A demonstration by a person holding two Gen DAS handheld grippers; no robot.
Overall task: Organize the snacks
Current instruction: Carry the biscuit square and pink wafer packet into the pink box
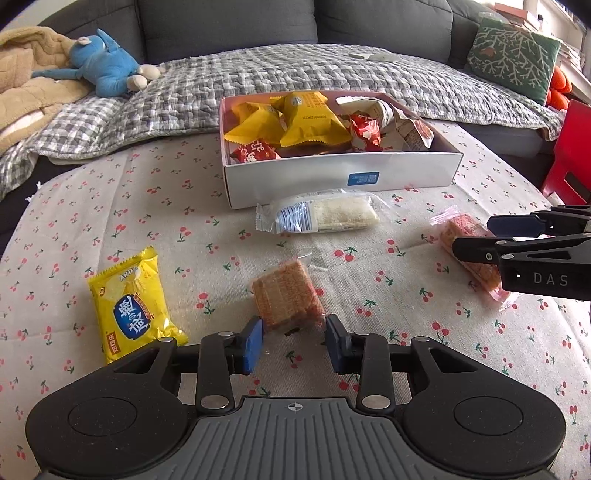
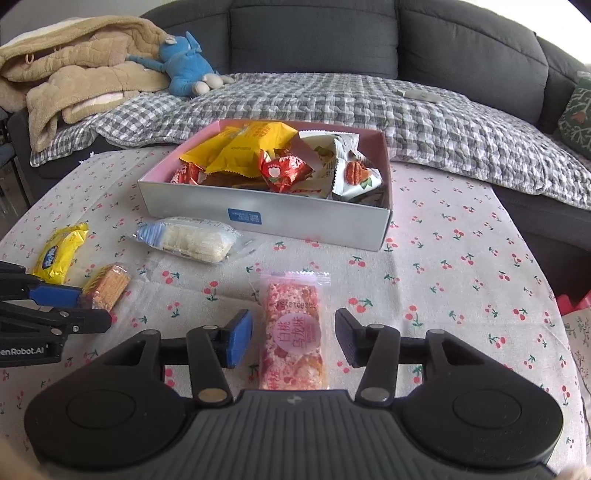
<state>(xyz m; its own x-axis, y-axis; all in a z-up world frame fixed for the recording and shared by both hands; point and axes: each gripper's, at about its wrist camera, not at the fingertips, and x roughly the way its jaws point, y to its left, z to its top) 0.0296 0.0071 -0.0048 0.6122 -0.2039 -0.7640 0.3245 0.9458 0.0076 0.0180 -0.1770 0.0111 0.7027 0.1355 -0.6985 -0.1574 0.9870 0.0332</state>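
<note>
Worktop (image 1: pixel 110 206) draped in cherry-print cloth; grey sofa (image 2: pixel 314 33) behind it, with a checked quilt (image 1: pixel 229 77), blue plush toy (image 1: pixel 103 70) and tan blanket (image 2: pixel 74 70). White box (image 1: pixel 343 173) sits at the far middle, packed with yellow, red and white snack packets. Four snacks lie loose in front of it: white rice-cracker pack (image 1: pixel 325 216) just beside the box's front wall, yellow packet (image 1: pixel 133 306) off to the left, orange wafer pack (image 1: pixel 286 297) in the centre, pink bar (image 2: pixel 293 338) to the right. Left tool (image 1: pixel 294 341) spread wide, fingers either side of the wafer pack's near end, close but contact not clear. Right tool (image 2: pixel 294 339) likewise spread, straddling the pink bar with gaps showing on both sides; bar flat on the cloth.
</note>
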